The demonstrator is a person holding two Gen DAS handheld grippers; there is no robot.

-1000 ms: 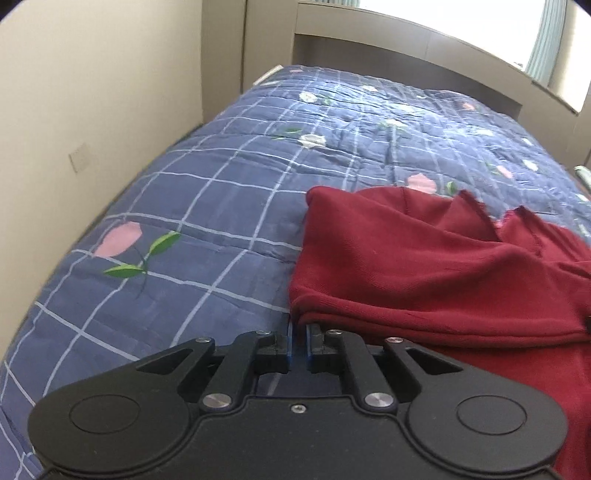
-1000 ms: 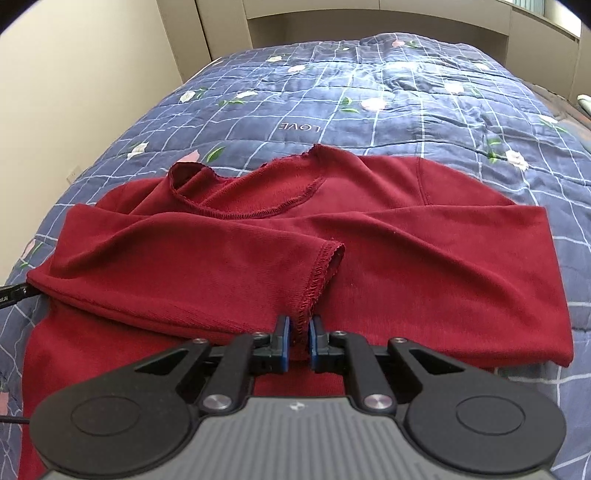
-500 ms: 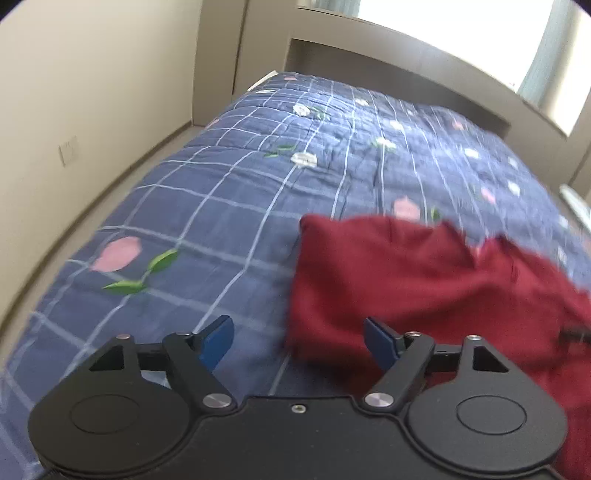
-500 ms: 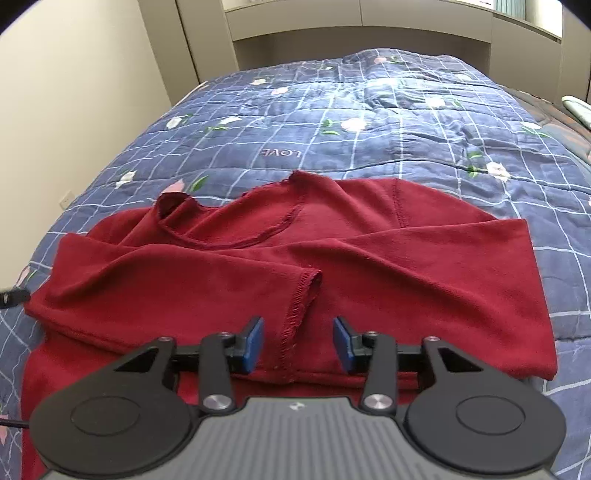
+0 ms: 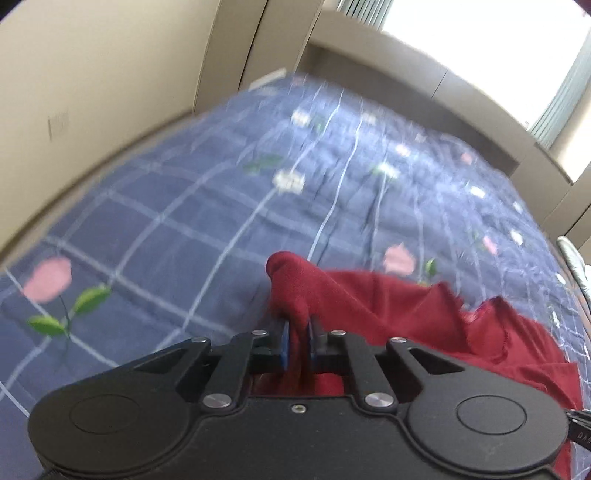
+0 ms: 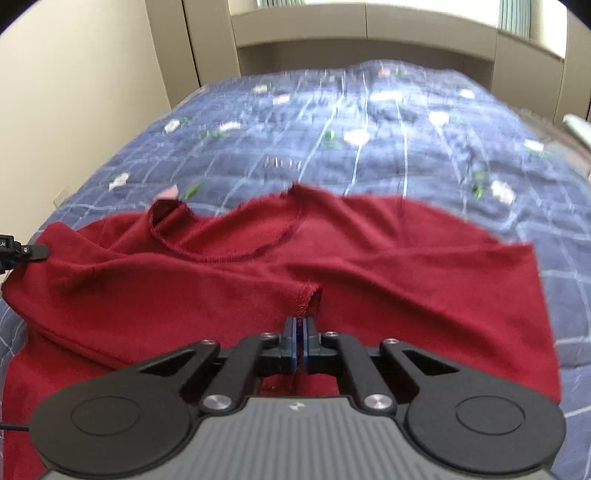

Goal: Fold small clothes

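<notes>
A dark red sweater [image 6: 406, 266] lies spread on the bed, sleeves folded across its body and neckline [image 6: 221, 254] toward the headboard. My right gripper [image 6: 299, 323] has its jaws closing tight on the frayed sleeve cuff [image 6: 308, 295] at the sweater's middle. In the left wrist view, the left gripper [image 5: 298, 326] is closing on a bunched corner of the sweater [image 5: 388, 306], with red cloth pinched between its blue pads and lifted a little. The tip of that left gripper [image 6: 22, 253] shows at the sweater's left edge in the right wrist view.
A blue checked quilt [image 5: 184, 221] with flower prints covers the bed and stretches beyond the sweater to a beige headboard [image 6: 369, 29]. A cream wall [image 5: 92, 74] runs close along the bed's left side. The window behind is bright.
Both grippers opened, then shut again on the cloth. The left one moved along the sweater's edge and now holds a raised bunch. The right one re-gripped the cuff almost in place.
</notes>
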